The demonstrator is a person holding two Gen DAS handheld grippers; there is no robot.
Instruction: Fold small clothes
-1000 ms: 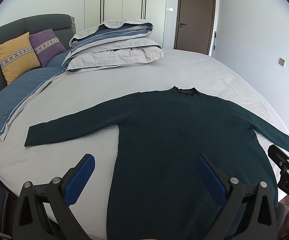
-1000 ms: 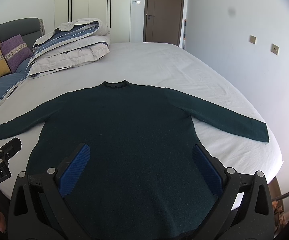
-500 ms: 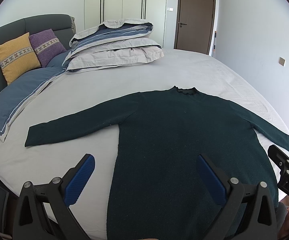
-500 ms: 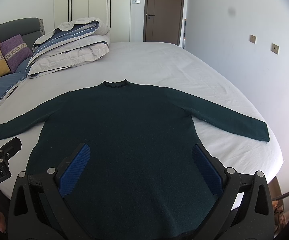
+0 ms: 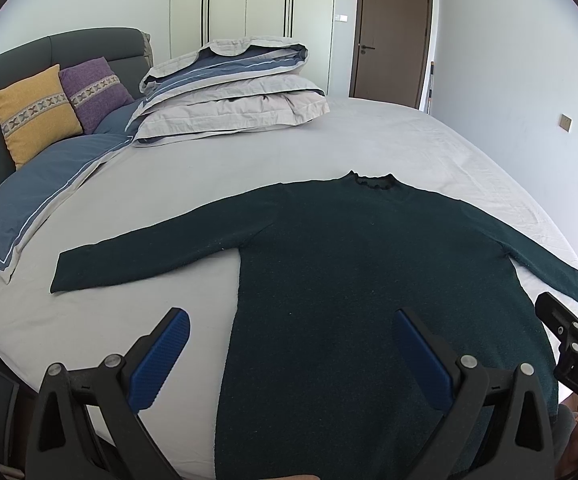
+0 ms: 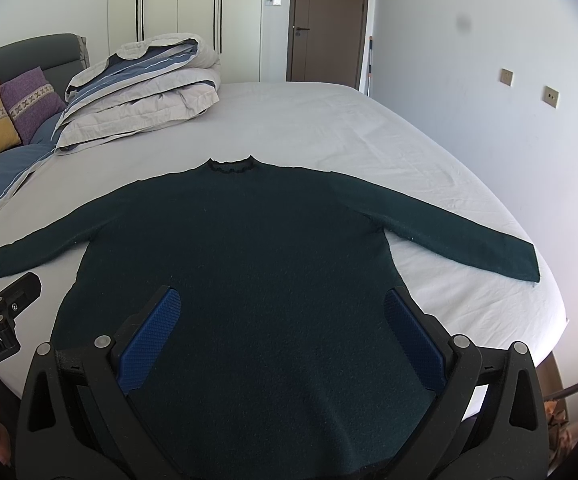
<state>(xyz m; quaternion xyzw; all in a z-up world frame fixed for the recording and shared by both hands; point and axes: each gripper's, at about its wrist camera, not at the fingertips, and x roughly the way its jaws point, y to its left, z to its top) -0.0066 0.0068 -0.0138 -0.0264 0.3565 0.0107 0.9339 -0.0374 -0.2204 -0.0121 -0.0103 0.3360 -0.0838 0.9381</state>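
Currently the dark green sweater [image 6: 241, 264] is spread flat on the bed [image 6: 329, 120], collar away, sleeves outstretched. Both the left gripper [image 5: 289, 356] and right gripper [image 6: 285, 340] are held wide and empty above its hem; each sleeve is reached nearest by its own side's gripper.

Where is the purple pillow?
The purple square cushion leans against the grey headboard at the far left in both views, between the yellow cushion and the folded grey-and-blue duvet.

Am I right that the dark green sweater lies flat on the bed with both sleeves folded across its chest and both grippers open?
Not quite. The sweater lies flat on the bed, but both sleeves are spread outward, as the right wrist view shows. The left gripper and right gripper are open.
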